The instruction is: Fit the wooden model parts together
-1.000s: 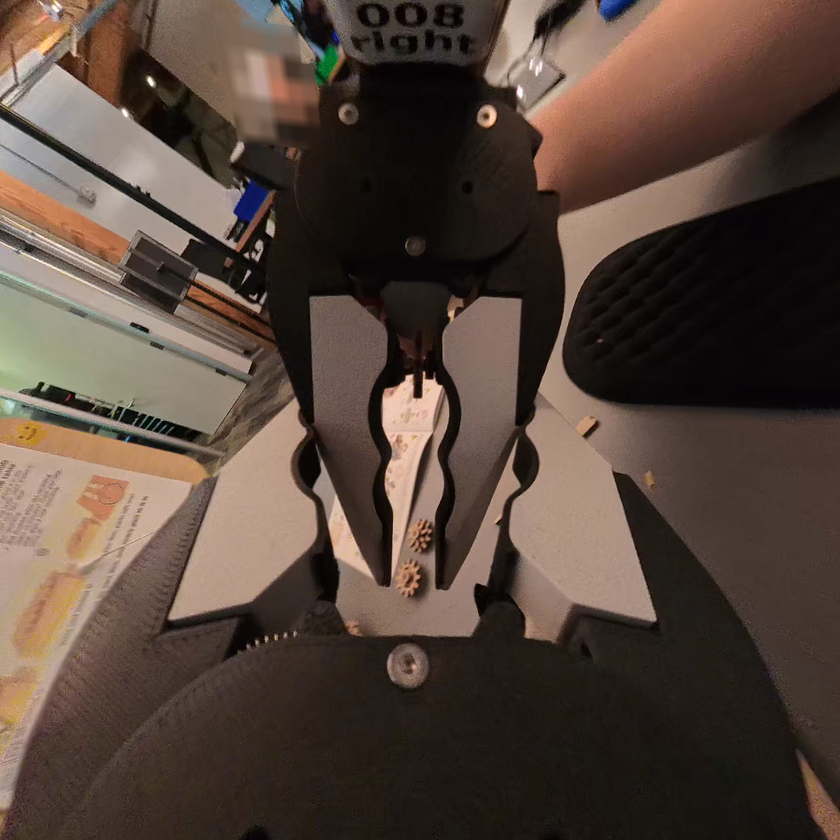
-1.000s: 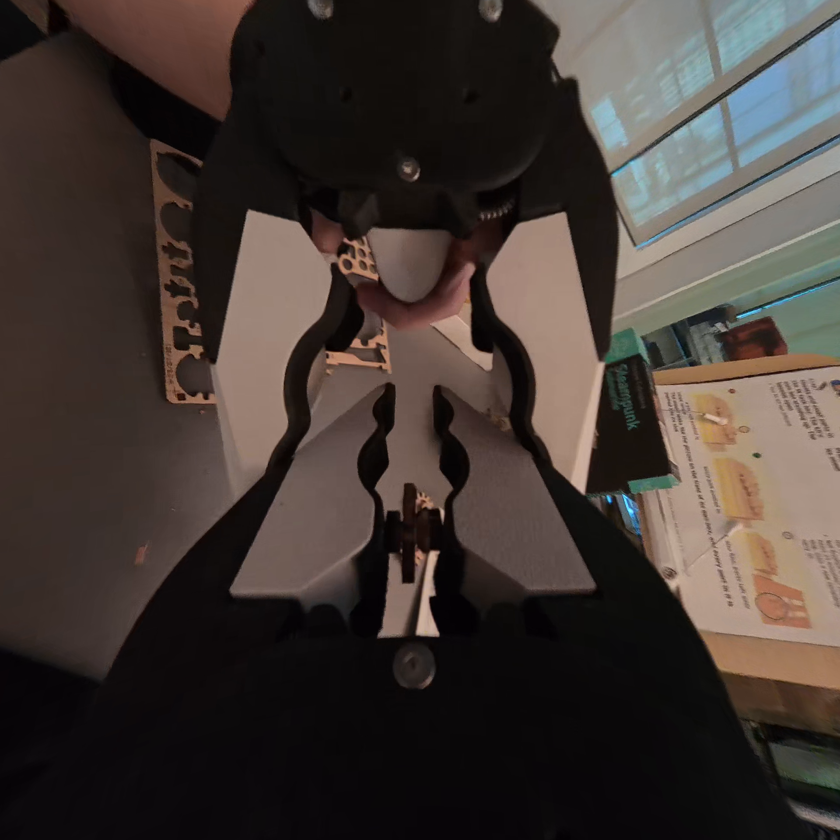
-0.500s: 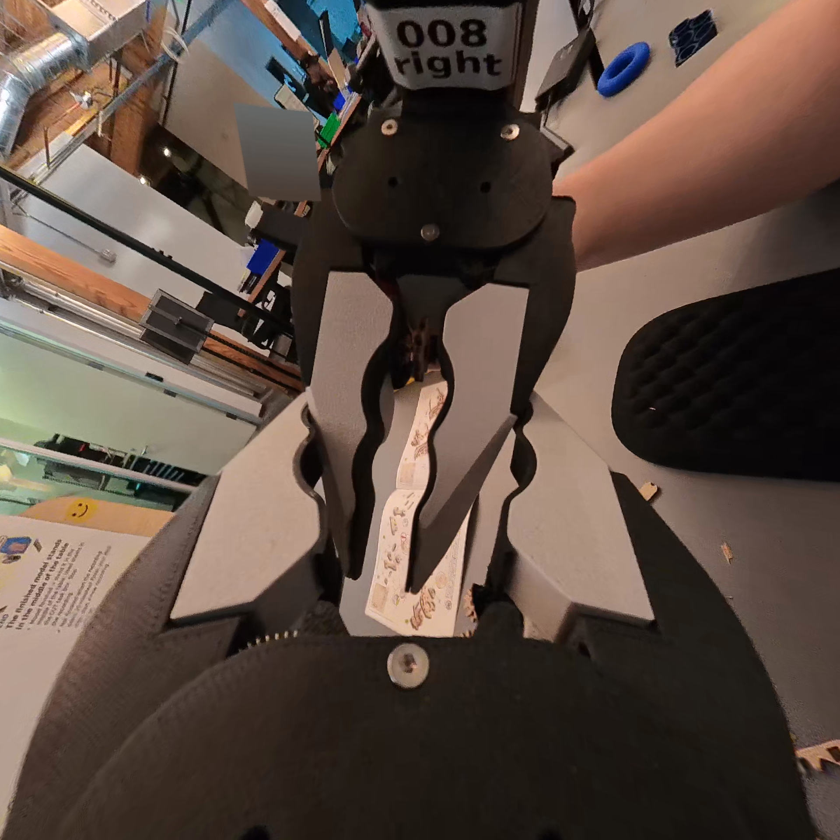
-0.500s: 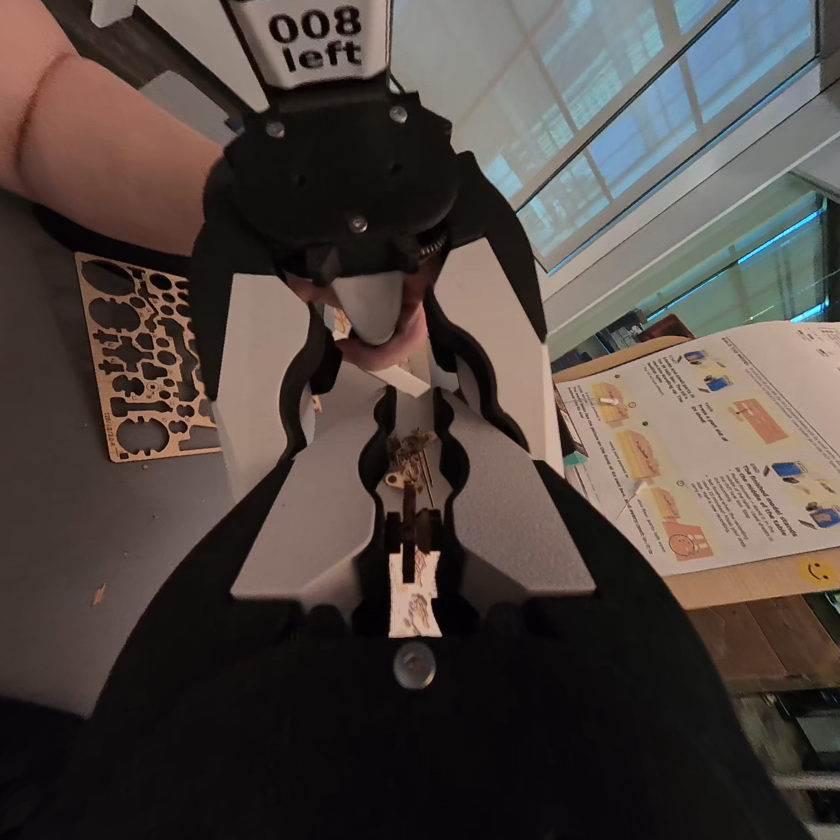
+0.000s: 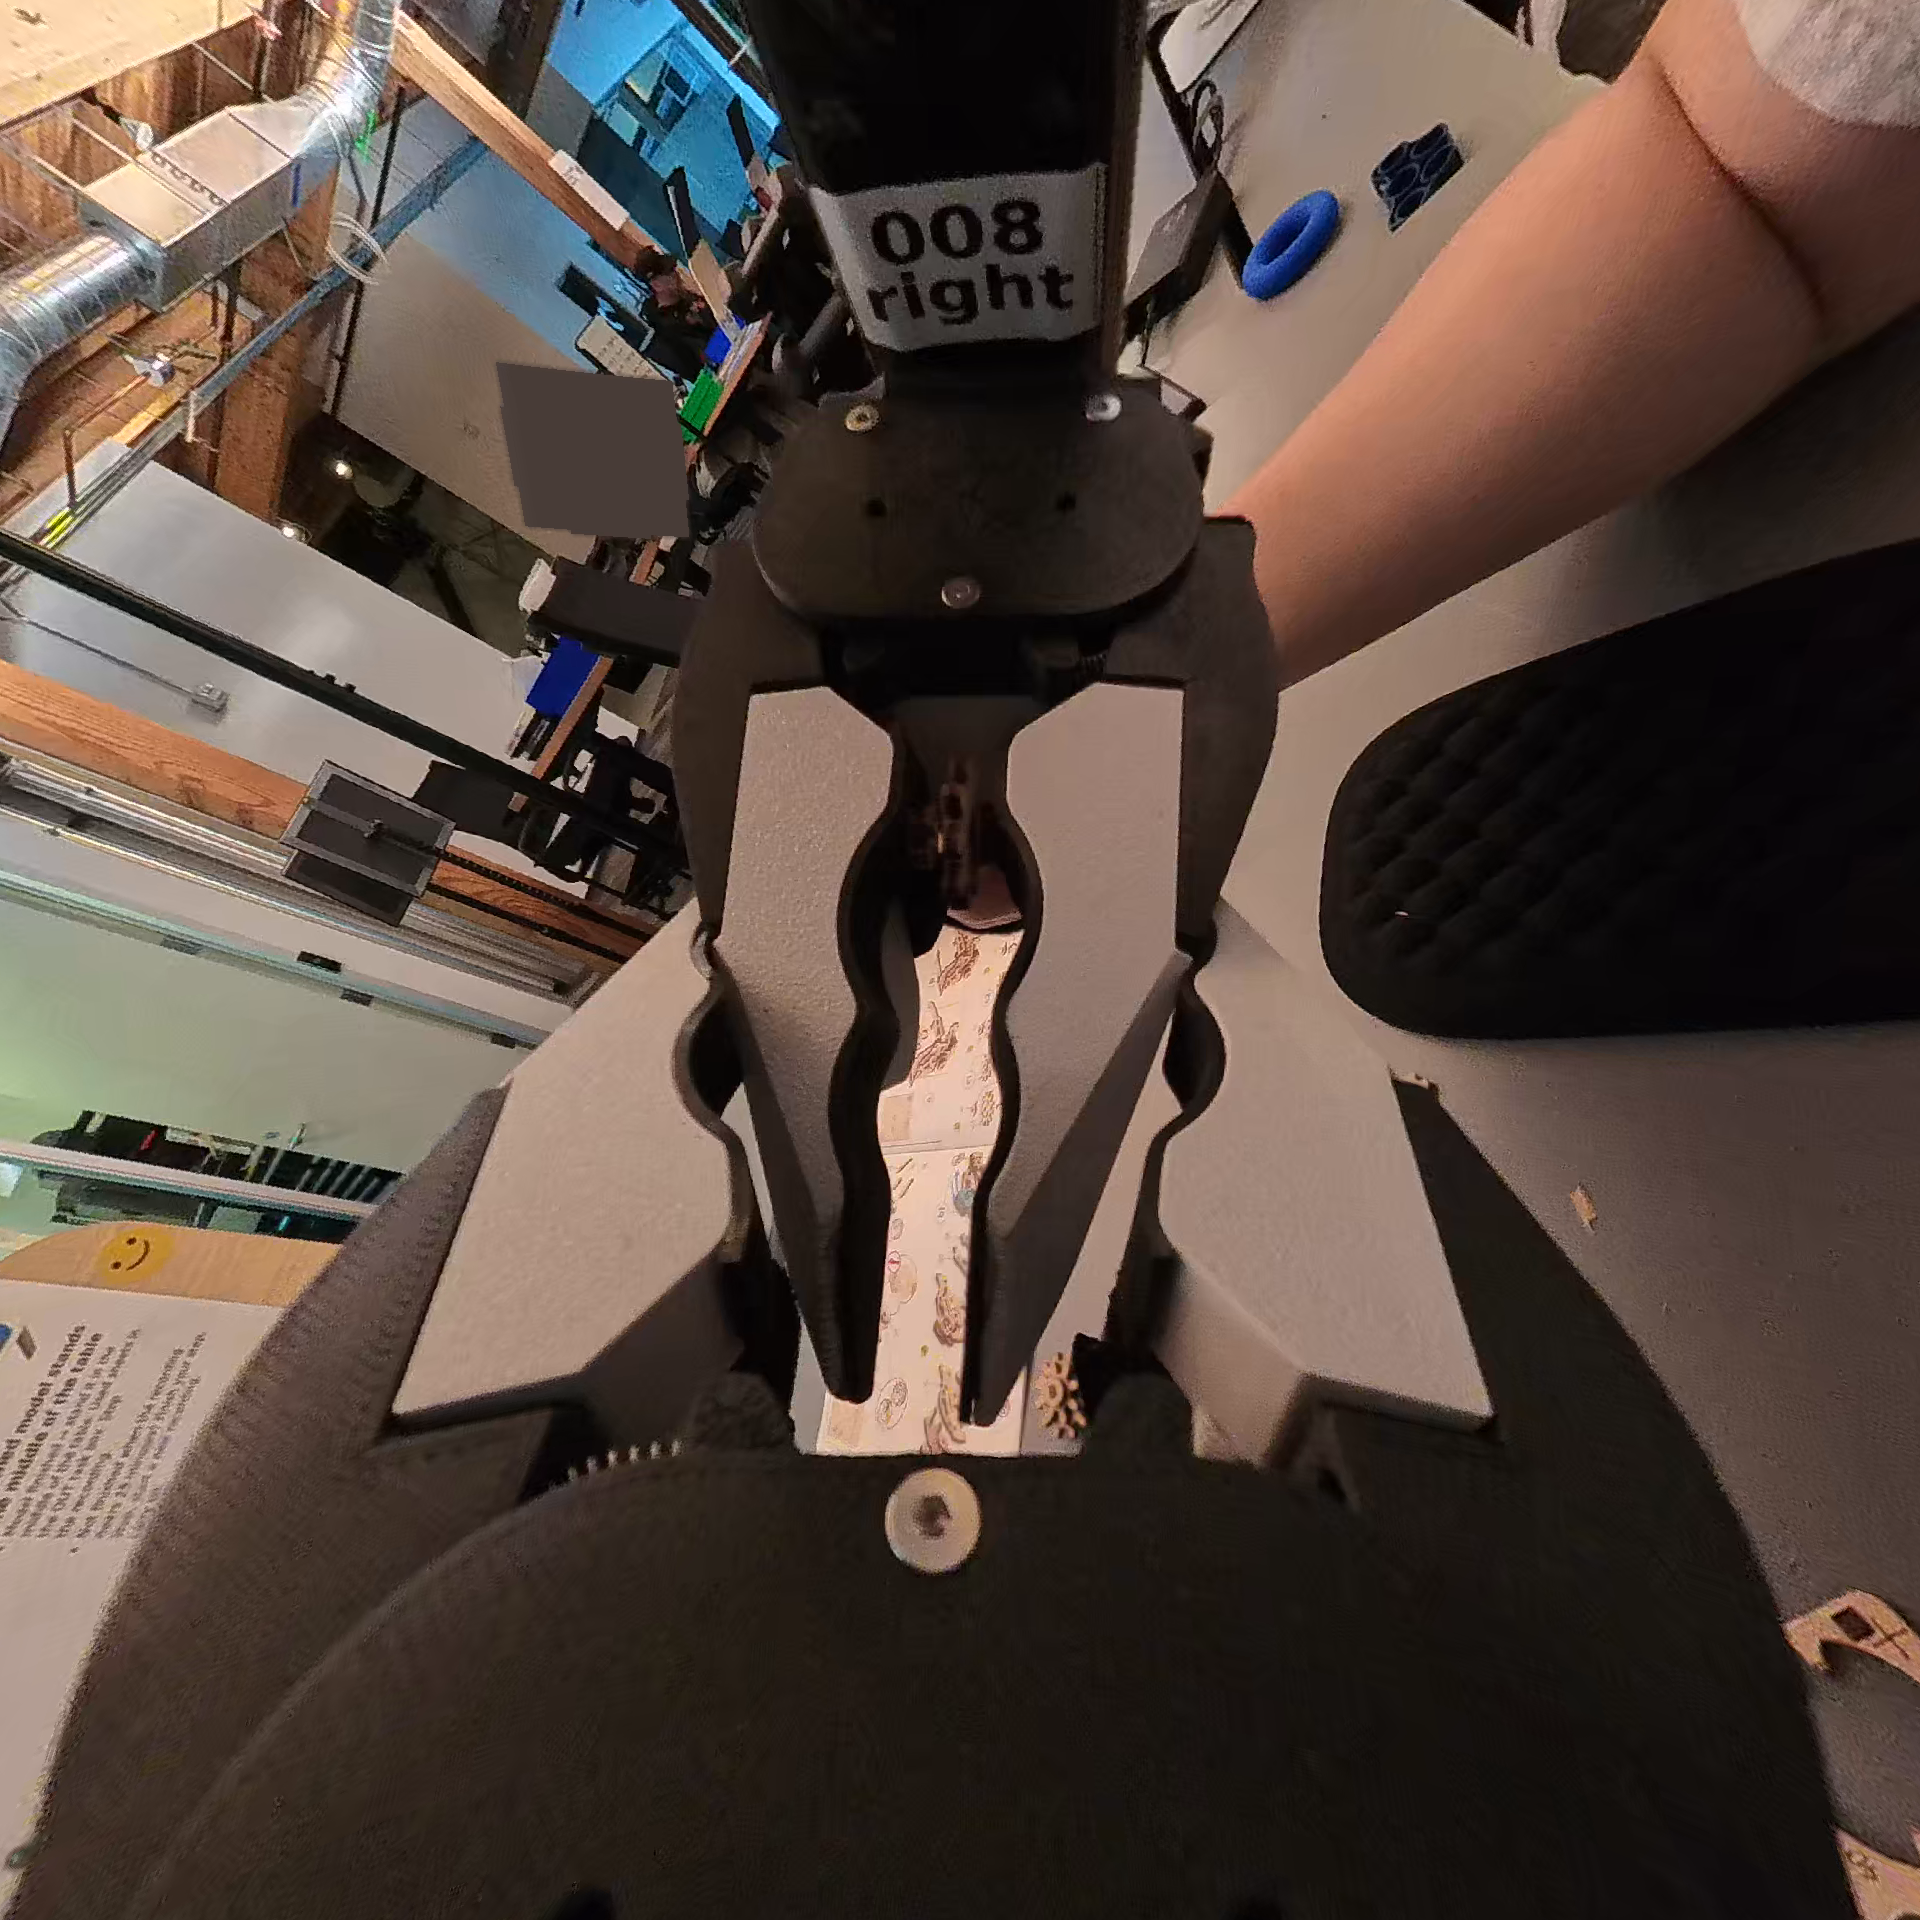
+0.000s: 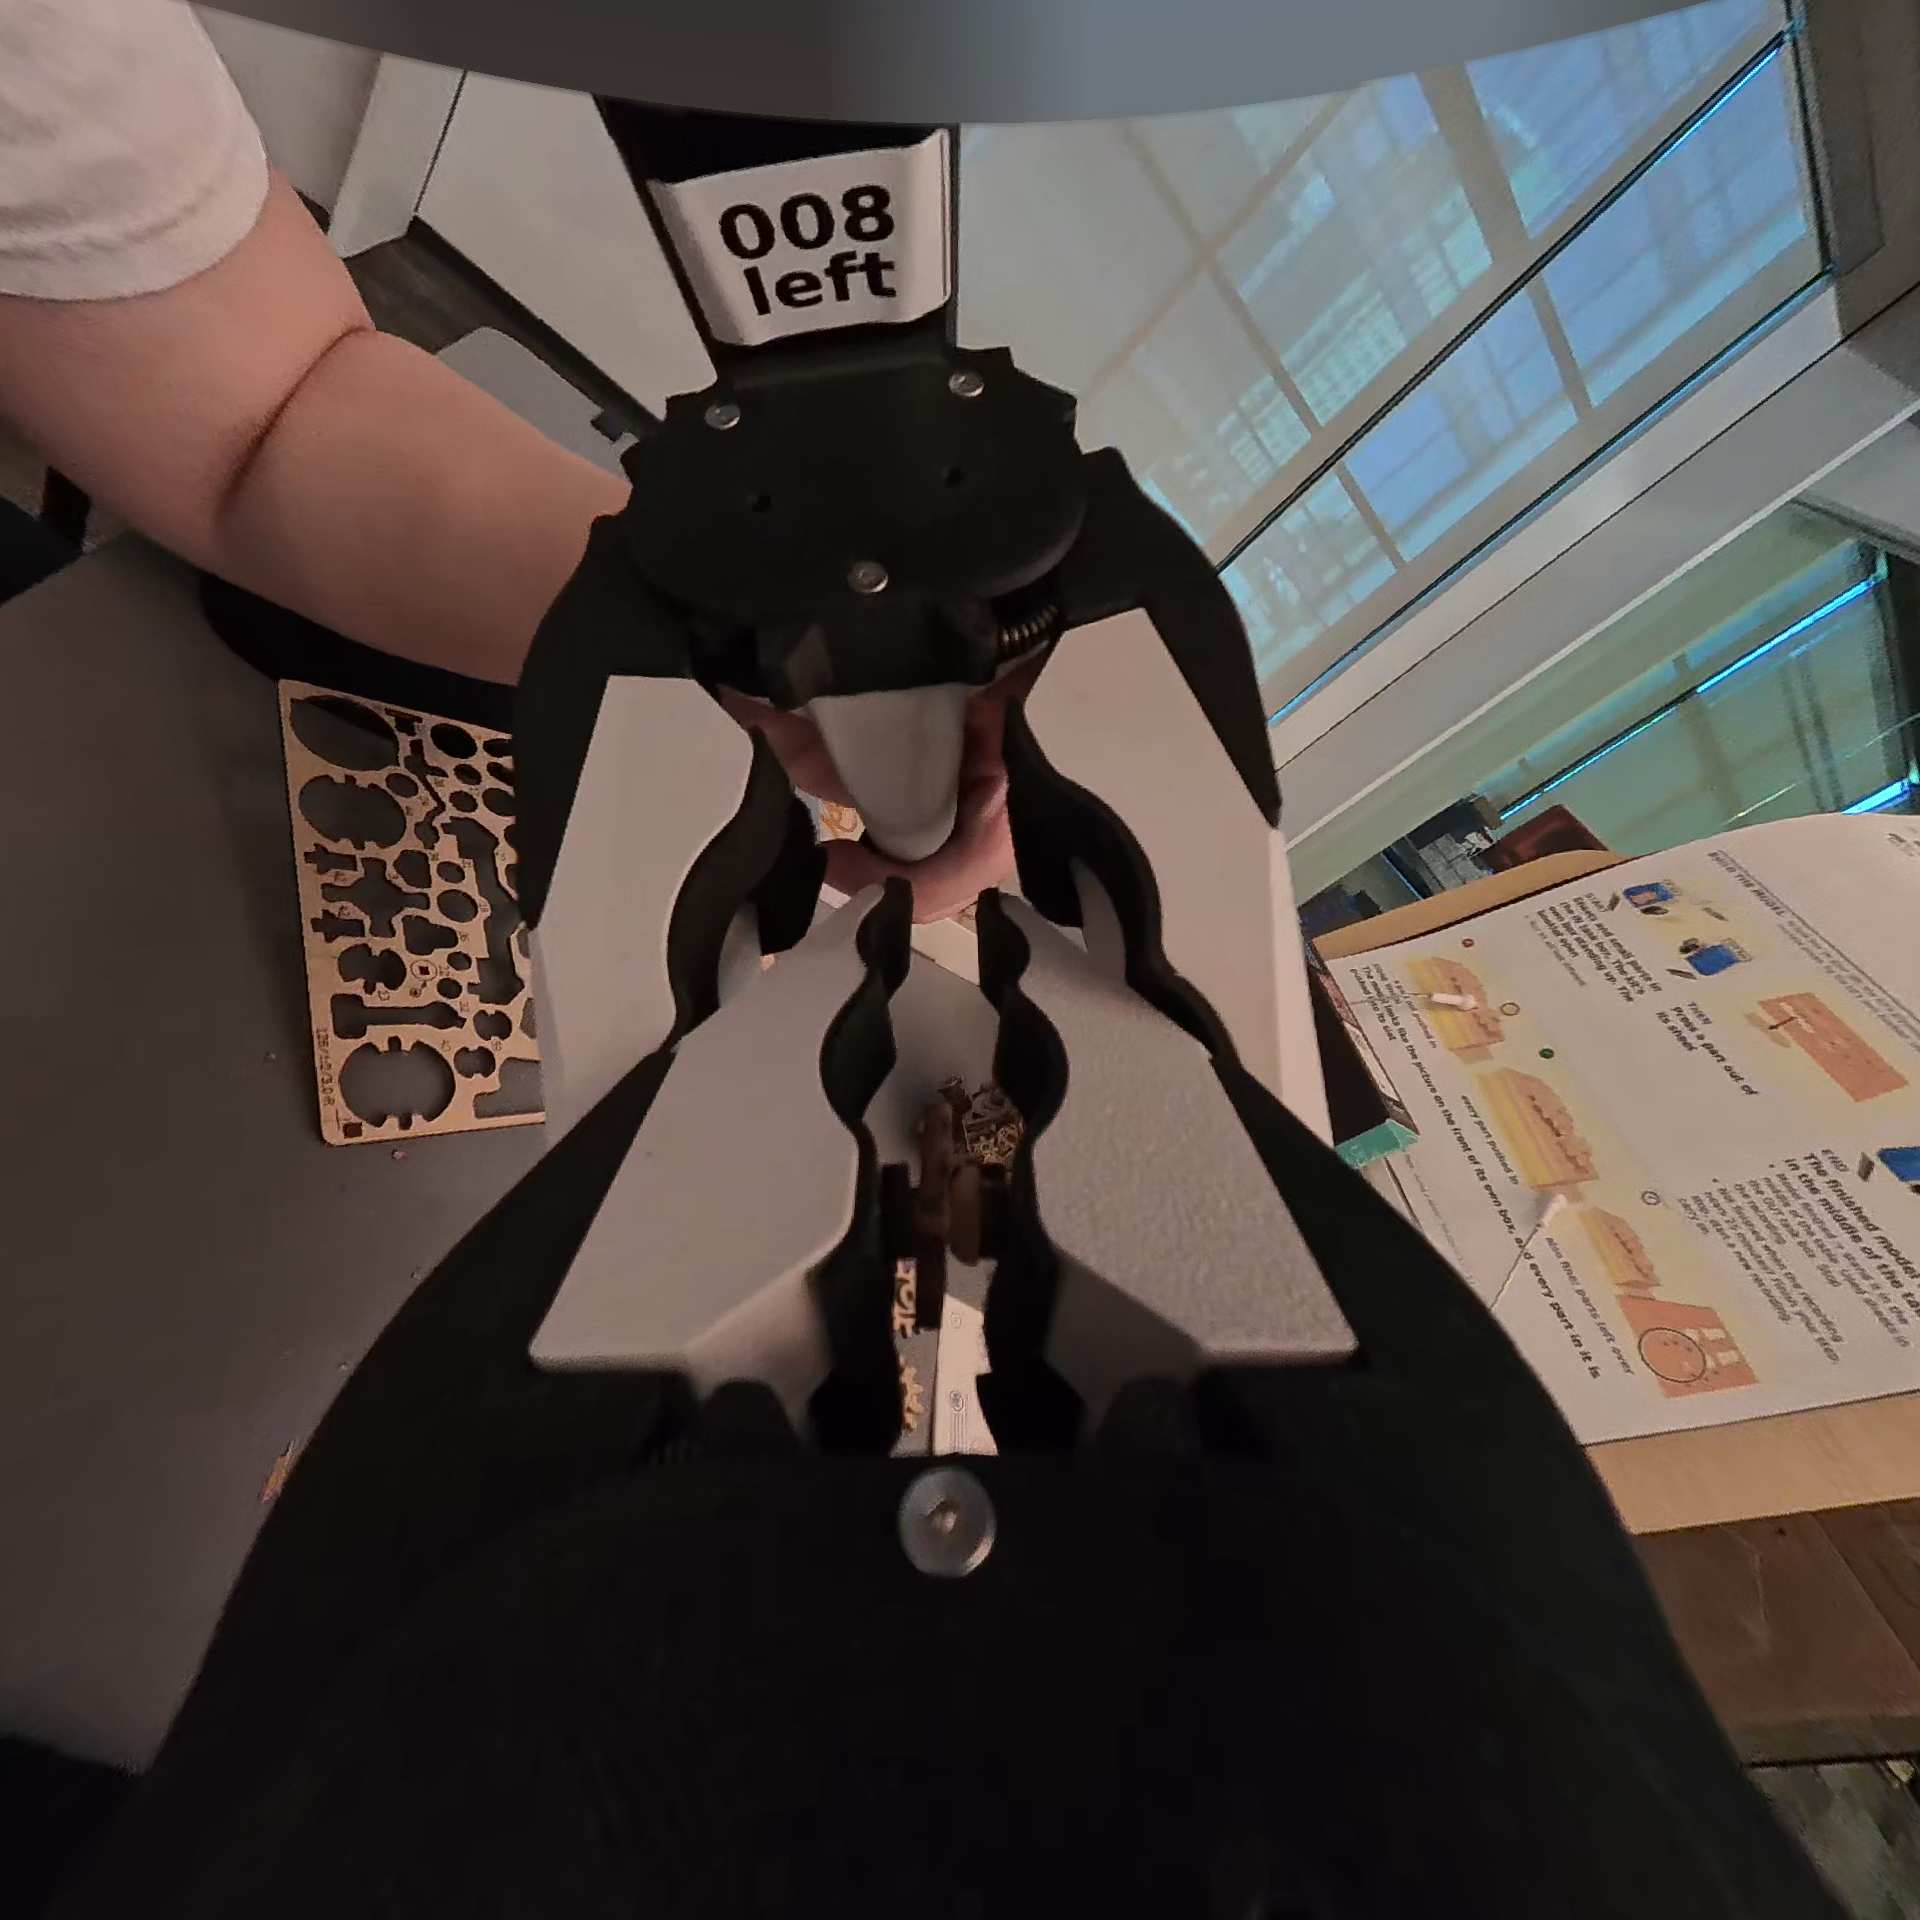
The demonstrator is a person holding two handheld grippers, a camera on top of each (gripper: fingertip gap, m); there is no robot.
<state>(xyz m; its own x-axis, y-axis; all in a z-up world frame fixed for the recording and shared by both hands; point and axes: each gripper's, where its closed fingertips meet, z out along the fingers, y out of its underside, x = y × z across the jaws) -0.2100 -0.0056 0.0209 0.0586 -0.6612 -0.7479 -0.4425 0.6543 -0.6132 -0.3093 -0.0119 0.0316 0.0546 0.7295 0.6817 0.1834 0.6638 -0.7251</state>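
The two grippers face each other tip to tip above the grey table. My left gripper [image 5: 956, 935] is open wide, and its white fingers [image 6: 623, 883] straddle the right gripper's fingers. My right gripper [image 6: 940, 909] is shut on a small dark wooden assembly [image 6: 940, 1195], which sits deep between its wavy pads. It also shows in the left wrist view [image 5: 951, 831], far up inside the right gripper [image 5: 909, 1403]. A loose wooden gear [image 5: 1060, 1392] lies on the table below.
A printed leaflet [image 5: 940, 1247] lies under the grippers. A wooden sheet with cut-out holes [image 6: 416, 935] lies at the left. An instruction page [image 6: 1621, 1122] rests on a board at the right. A black mat [image 5: 1621, 810] and loose wooden pieces [image 5: 1860, 1652] are also on the table. My right fingertips sit around 9 cm from my left ones.
Both grippers have risen, tilted upward and drawn a little apart lengthwise, so each looks smaller to the other. The right gripper still holds the wooden assembly. The left stays open.
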